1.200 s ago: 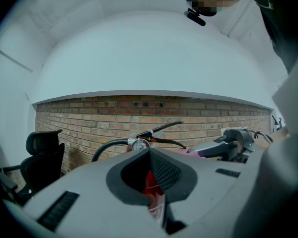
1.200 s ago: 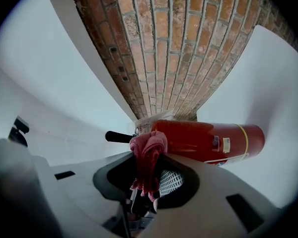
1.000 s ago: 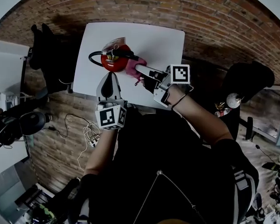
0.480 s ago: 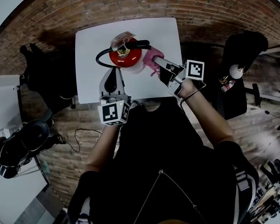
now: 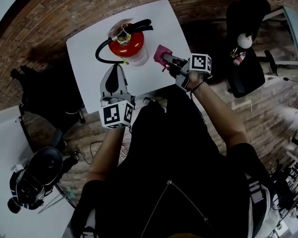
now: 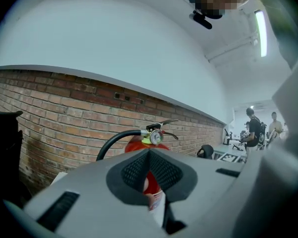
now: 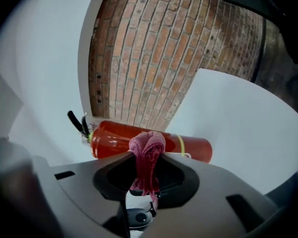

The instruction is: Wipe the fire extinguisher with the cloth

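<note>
A red fire extinguisher [image 5: 126, 44] with a black hose stands upright on the white table [image 5: 87, 58]. My right gripper [image 5: 168, 59] is shut on a bunched pink cloth [image 5: 162, 52], a short gap to the right of the cylinder. In the right gripper view the cloth [image 7: 148, 155] sticks out between the jaws in front of the extinguisher [image 7: 188, 148]. My left gripper [image 5: 117, 72] is shut and holds nothing, just in front of the extinguisher's near side. The left gripper view has the valve and gauge [image 6: 154, 135] right above the closed jaw tips [image 6: 149, 152].
A black chair [image 5: 246, 31] stands right of the table and another dark chair [image 5: 39, 90] left of it. The floor is brick-patterned. A dark helmet-like object [image 5: 37, 172] lies at lower left. Two people [image 6: 253, 130] stand far off in the left gripper view.
The head view has swung round. My right gripper has drawn the pink cloth off the extinguisher's side, leaving a gap. The left gripper stays shut near the cylinder.
</note>
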Demonstrator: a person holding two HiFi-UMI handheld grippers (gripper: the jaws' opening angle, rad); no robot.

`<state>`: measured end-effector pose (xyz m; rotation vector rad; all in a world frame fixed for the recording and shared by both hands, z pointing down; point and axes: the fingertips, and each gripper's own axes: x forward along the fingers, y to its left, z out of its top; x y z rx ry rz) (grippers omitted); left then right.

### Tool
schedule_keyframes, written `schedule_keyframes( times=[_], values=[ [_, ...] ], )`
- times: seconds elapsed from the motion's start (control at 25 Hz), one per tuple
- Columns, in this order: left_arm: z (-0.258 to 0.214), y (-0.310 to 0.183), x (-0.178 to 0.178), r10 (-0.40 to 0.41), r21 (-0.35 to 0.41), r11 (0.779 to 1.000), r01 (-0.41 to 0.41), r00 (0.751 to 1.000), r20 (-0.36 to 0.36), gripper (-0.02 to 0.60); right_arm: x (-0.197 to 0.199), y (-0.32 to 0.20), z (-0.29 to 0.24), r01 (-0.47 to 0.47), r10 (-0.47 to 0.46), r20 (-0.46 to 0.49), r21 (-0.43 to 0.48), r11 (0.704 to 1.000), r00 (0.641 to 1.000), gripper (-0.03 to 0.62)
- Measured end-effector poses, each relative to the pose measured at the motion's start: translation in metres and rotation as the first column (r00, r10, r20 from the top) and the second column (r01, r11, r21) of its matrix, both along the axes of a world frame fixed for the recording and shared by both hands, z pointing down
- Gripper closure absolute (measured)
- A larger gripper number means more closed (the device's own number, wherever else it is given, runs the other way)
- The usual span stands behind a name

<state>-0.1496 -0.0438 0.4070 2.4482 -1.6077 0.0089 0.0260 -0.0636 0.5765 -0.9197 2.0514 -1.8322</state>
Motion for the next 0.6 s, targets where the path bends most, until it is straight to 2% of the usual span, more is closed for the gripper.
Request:
schedule_keyframes(
  times=[0.2, 0.44, 0.6],
  values=[
    [0.005, 0.001, 0.001, 0.000, -0.013, 1.000, 0.000, 1.000, 0.018, 0.571, -0.017, 0.006, 0.070, 0.032, -0.036, -0.059, -0.071, 0.997, 0.998, 0.484],
    [0.013, -0.010, 0.002, -0.043, -0.028, 0.999, 0.043, 0.999, 0.019, 0.571, -0.026, -0.008, 0.138, 0.053, -0.069, -0.126, -0.128, 0.990, 0.990, 0.484],
    [0.020, -0.010, 0.001, -0.072, -0.045, 0.996, 0.074, 0.996, 0.048, 0.572, -0.027, -0.009, 0.180, 0.061, -0.096, -0.175, -0.193, 0.979, 0.980, 0.484]
  ],
)
